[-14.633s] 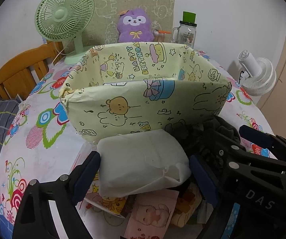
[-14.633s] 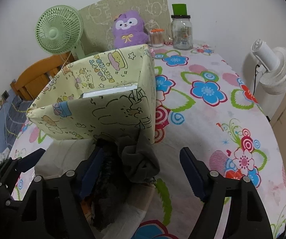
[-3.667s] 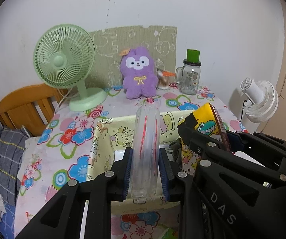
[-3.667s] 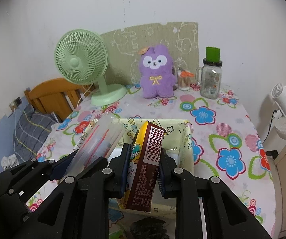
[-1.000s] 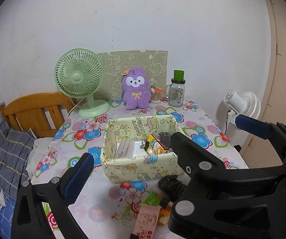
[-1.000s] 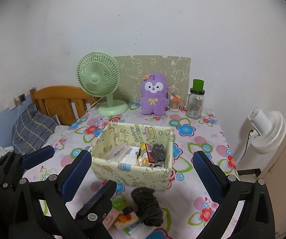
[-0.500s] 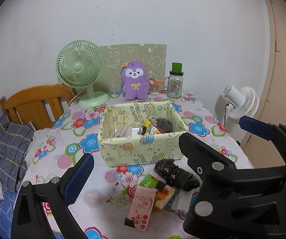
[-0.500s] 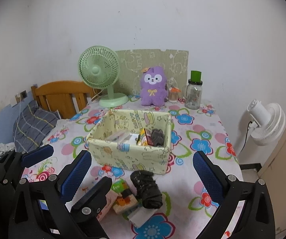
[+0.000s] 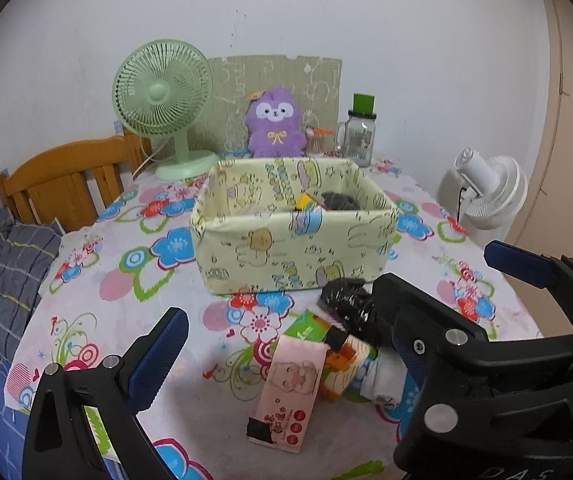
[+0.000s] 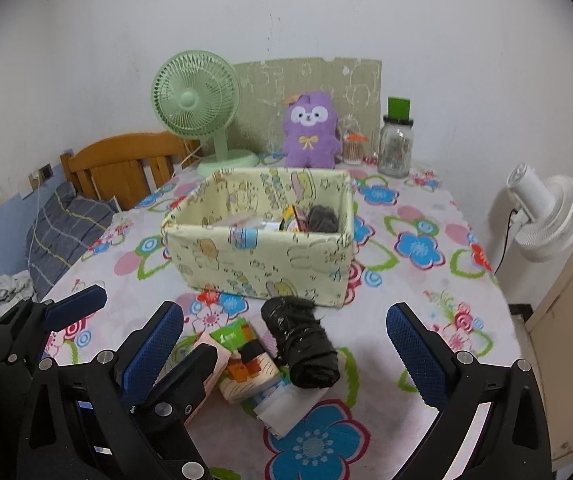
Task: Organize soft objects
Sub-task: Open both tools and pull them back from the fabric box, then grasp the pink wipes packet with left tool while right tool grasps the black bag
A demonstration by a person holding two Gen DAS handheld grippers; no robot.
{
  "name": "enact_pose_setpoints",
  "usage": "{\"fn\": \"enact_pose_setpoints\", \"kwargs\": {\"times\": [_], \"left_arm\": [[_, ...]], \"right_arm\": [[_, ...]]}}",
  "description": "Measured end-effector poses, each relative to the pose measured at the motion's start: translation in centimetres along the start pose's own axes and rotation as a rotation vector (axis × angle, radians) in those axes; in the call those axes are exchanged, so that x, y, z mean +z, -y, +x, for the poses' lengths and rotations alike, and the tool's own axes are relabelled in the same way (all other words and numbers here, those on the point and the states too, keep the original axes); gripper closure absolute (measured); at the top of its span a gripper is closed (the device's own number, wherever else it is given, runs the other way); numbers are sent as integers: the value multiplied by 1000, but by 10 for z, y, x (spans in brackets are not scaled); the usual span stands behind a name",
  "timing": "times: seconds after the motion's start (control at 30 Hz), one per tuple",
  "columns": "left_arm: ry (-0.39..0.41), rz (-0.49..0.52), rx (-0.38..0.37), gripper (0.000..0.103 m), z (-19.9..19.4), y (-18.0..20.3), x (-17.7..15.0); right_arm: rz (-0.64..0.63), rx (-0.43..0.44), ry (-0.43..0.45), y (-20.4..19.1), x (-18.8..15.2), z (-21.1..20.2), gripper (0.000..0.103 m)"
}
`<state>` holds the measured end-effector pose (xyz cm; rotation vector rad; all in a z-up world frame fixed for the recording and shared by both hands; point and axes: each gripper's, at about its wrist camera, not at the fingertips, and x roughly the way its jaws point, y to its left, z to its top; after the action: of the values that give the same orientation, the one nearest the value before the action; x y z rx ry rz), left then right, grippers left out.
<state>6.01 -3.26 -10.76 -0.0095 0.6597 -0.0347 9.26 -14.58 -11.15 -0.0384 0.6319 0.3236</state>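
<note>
Right wrist view: the right gripper (image 10: pixel 286 344) is seen with fingers spread wide and empty, the black bundle (image 10: pixel 302 344) lying on the tabletop (image 10: pixel 426 300) between them, near the box (image 10: pixel 262 260). The left gripper (image 9: pixel 282 344), likewise released, is shown above a pink packet (image 9: pixel 292 388), which is half hidden in the right view by a finger (image 10: pixel 182 376).

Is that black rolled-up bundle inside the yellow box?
No, the black bundle lies on the tablecloth in front of the yellow box, beside some packets.
</note>
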Motion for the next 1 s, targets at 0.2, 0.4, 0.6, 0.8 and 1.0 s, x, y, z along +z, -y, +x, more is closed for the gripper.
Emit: {"fn": "enact_pose_setpoints", "kwargs": {"times": [0.2,0.4,0.6,0.8,1.0], "left_arm": [[-24,19,-15,4,11,-2,-12],[-58,7,14,11,27,-6,-23],[-95,1,5,14,38,-9,-38],[-131,-20,-12,28,49,-11,-48],[-131,-38,-33,61,49,-12,-46]], "right_arm": [[15,-3,-23,0,-13,18,0],[9,-5,-51,-1,-26,35,2],[5,0,-86,-2,-40,49,3],[12,0,-117,0,-50,60,3],[16,2,-121,0,-47,63,5]]}}
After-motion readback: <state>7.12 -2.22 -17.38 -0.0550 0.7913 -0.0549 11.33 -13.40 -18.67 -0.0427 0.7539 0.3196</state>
